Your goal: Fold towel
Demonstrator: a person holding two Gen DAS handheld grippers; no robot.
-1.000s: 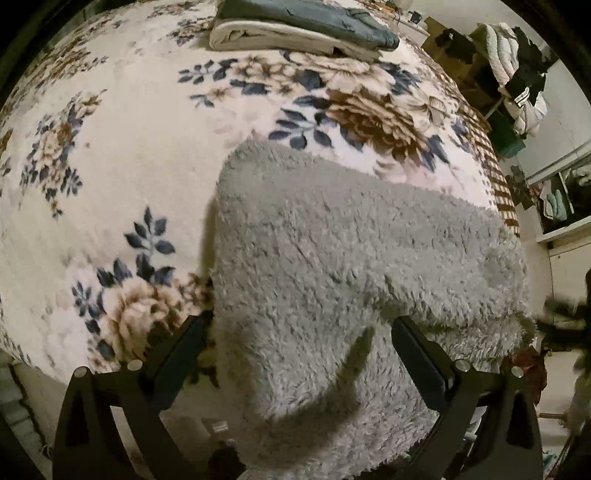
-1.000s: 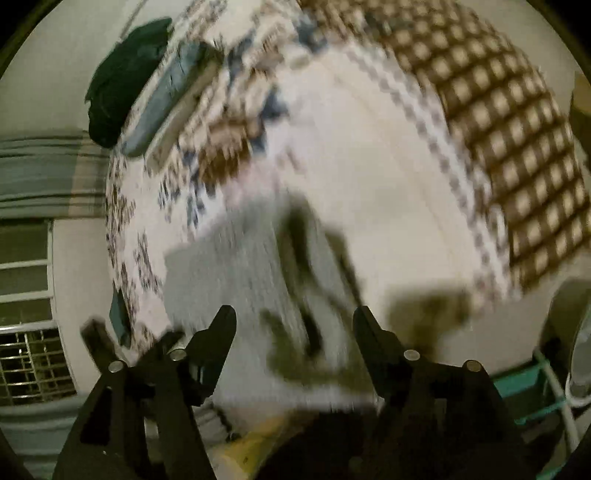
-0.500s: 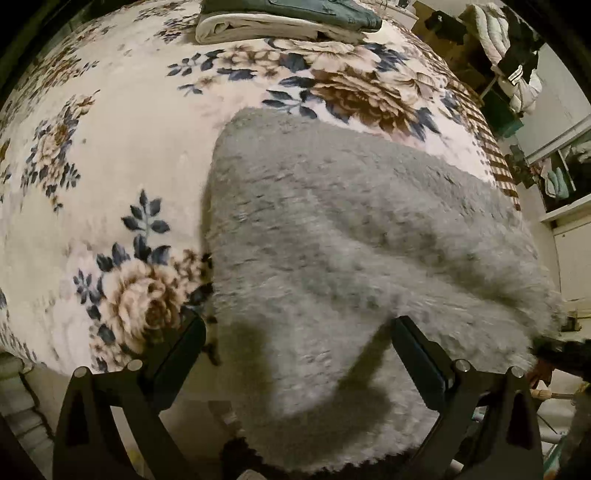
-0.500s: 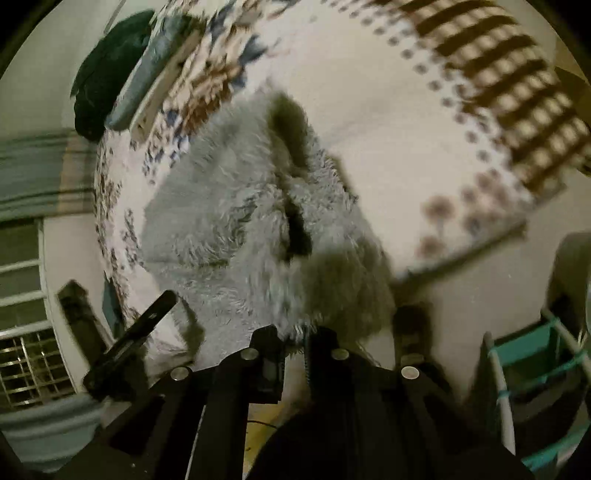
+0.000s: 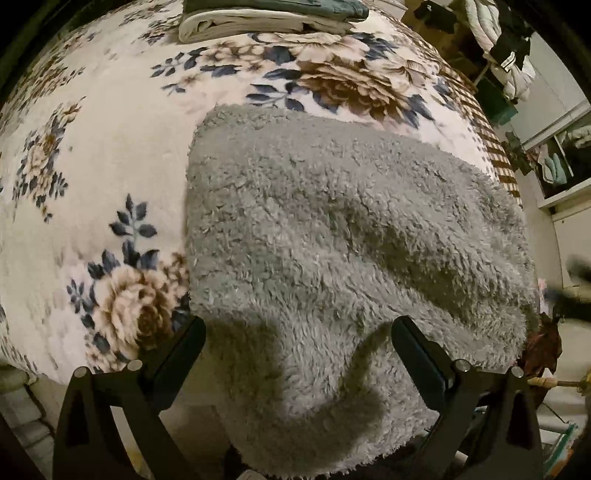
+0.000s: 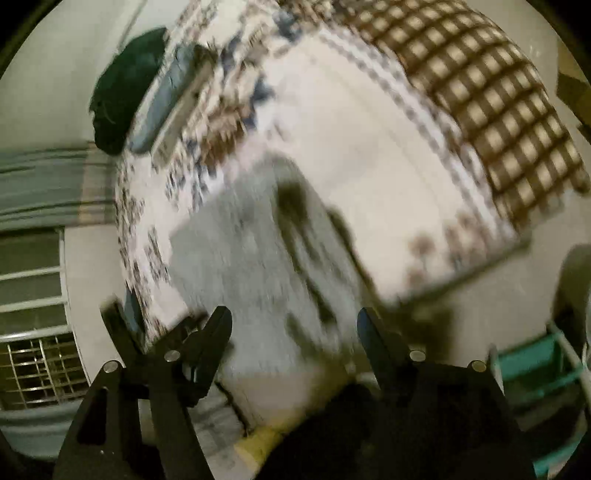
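Left tongs (image 5: 298, 345) are spread wide and released, gray fluffy towel (image 5: 332, 240) lying between the jaws untouched. Right tongs (image 6: 294, 330) have just been opened; nothing is gripped, and the towel (image 6: 251, 266) is seen blurred below them. The towel is laid on the floral blanket (image 5: 92, 147) of the bed, its near edge hung over the side. Folded linens (image 5: 258, 18) are stacked at the far end.
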